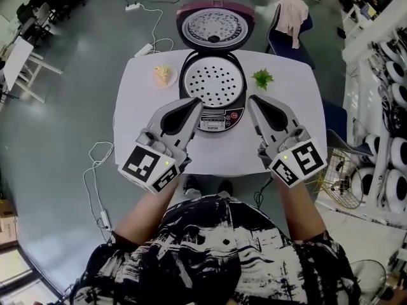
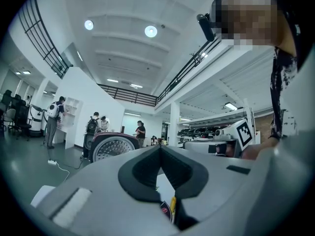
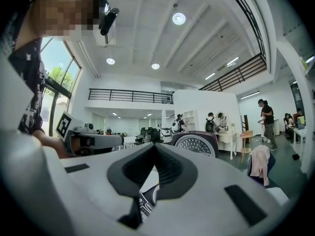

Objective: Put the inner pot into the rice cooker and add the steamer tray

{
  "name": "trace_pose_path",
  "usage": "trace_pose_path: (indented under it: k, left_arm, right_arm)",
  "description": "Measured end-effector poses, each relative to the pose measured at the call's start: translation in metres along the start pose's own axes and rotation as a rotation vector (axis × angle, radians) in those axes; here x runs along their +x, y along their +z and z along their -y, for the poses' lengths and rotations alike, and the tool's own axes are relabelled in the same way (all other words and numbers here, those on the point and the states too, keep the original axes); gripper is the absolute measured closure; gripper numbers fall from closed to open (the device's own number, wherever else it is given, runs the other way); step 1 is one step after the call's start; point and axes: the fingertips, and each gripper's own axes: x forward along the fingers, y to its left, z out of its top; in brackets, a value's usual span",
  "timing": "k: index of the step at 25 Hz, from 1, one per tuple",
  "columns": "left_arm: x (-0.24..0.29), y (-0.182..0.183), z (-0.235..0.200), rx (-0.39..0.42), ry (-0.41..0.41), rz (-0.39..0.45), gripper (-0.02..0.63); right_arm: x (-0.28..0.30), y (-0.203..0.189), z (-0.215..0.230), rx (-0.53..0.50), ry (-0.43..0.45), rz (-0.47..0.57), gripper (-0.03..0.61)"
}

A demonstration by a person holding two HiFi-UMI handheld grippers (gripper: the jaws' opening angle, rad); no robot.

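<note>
White steamer tray [image 1: 212, 81]: perforated, seated in the open rice cooker [image 1: 216, 118] at the table's middle.
Inner pot: covered by the tray, cannot be made out.
Lid [image 1: 214, 25]: swung back beyond the table's far edge.
Left claw [image 1: 194, 102]: clenched, empty, at the cooker's front left.
Right claw [image 1: 253, 100]: clenched, empty, at its front right.
Table [image 1: 137, 132]: white; plate of food [image 1: 163, 75] left of the cooker, green sprig [image 1: 262, 78] to its right.
Room: grey floor, cable [image 1: 95, 164] on the left, chair [image 1: 289, 24] behind the table.
</note>
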Motion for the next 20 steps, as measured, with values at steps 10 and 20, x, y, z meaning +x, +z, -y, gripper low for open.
trace_pose_path:
  k: [10,20]
  left_arm:
    - [-0.0002,-0.0031,0.0022,0.002,0.001,-0.006,0.609]
    - [0.0029,-0.0055,0.0025,0.008,-0.009,-0.014,0.609]
  right_arm:
    - [-0.0016,-0.0035,0.0012,-0.006,-0.005,-0.009,0.581]
    - [-0.0012,-0.0083,0.0041,-0.01,-0.005,-0.022,0.581]
